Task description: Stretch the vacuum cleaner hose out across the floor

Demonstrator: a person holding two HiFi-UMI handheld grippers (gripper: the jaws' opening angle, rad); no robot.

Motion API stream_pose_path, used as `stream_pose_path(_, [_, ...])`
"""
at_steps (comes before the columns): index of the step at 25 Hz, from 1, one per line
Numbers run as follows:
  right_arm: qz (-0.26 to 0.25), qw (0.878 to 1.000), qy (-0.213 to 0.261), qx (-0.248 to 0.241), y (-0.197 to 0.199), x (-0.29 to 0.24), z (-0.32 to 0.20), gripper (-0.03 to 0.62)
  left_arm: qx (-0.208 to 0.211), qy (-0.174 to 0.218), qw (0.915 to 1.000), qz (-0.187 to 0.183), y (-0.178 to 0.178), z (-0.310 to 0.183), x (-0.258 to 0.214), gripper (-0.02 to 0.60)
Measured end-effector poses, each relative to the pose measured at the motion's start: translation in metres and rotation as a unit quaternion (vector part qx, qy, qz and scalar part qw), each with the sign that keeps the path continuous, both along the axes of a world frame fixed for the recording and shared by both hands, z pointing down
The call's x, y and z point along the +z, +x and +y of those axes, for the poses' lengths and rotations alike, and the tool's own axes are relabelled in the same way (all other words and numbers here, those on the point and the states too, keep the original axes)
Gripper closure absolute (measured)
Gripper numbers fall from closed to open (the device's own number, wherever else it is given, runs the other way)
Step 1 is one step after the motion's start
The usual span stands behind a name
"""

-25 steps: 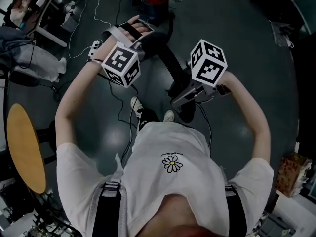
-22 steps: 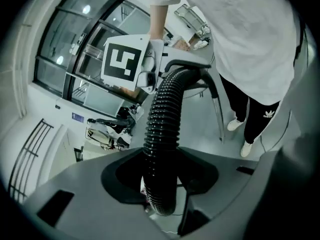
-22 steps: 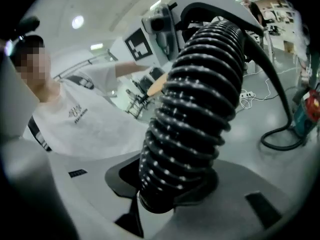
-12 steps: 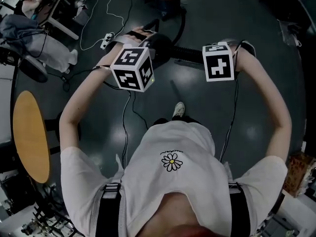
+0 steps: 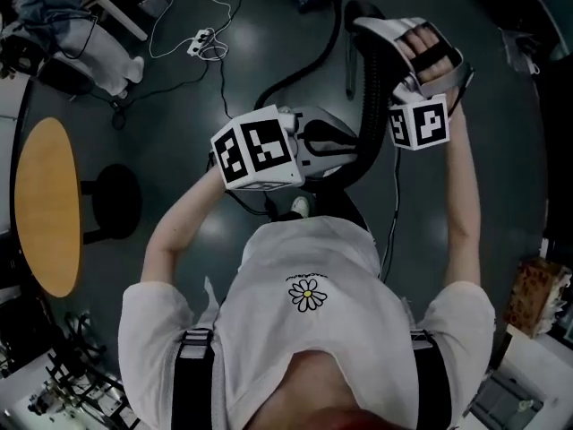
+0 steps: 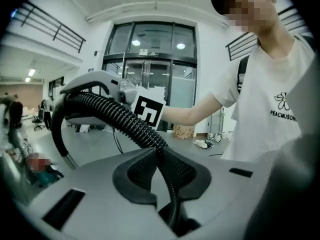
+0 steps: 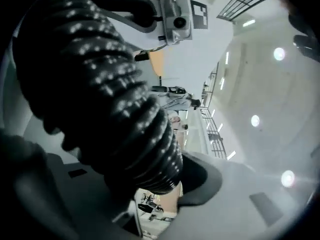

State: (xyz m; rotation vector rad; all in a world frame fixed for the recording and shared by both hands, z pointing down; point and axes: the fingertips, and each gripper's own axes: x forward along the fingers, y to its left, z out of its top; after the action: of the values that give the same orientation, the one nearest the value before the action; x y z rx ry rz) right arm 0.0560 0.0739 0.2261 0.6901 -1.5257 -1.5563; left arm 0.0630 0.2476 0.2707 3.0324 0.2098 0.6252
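Looks down on a dark, glossy floor [image 5: 170, 141] with pale patches of reflected light. Shows a round wooden table [image 5: 43, 206] at the left edge, just beside a black round stool [image 5: 115, 201]. Catches a white power strip [image 5: 199, 43] near the top, with thin white cables looping away over the floor. Takes in a brown box [image 5: 535, 296] at the far right. From lower down, faces tall glass doors [image 6: 150, 59] set in a white wall [image 6: 210, 54], under a balcony railing [image 6: 47, 24]. Picks out round ceiling lights [image 7: 279, 54] high overhead.
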Motion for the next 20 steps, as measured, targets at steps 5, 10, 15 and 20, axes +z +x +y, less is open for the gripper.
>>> stream_pose_path(5, [-0.123,0.990,-0.040,0.057,-0.003,0.003,0.070,0.430,-0.037,-0.129,0.9788,0.155,-0.023,0.056,-0.030,0.574])
stream_pose_path(10, [-0.186,0.981,-0.028,0.038,-0.007,-0.004,0.136,0.430,-0.161,-0.023,0.9731,0.163,-0.039,0.077,-0.038,0.574])
stream_pose_path(15, [-0.196,0.980,-0.006,0.040,-0.013,-0.015,0.168,0.430,-0.242,-0.045,0.9562,0.159,-0.066,0.080,-0.026,0.569])
stream_pose_path(20, [-0.183,0.982,0.020,0.040,-0.012,-0.023,0.193,0.430,-0.196,-0.110,0.9532,0.202,-0.046,0.106,-0.027,0.483])
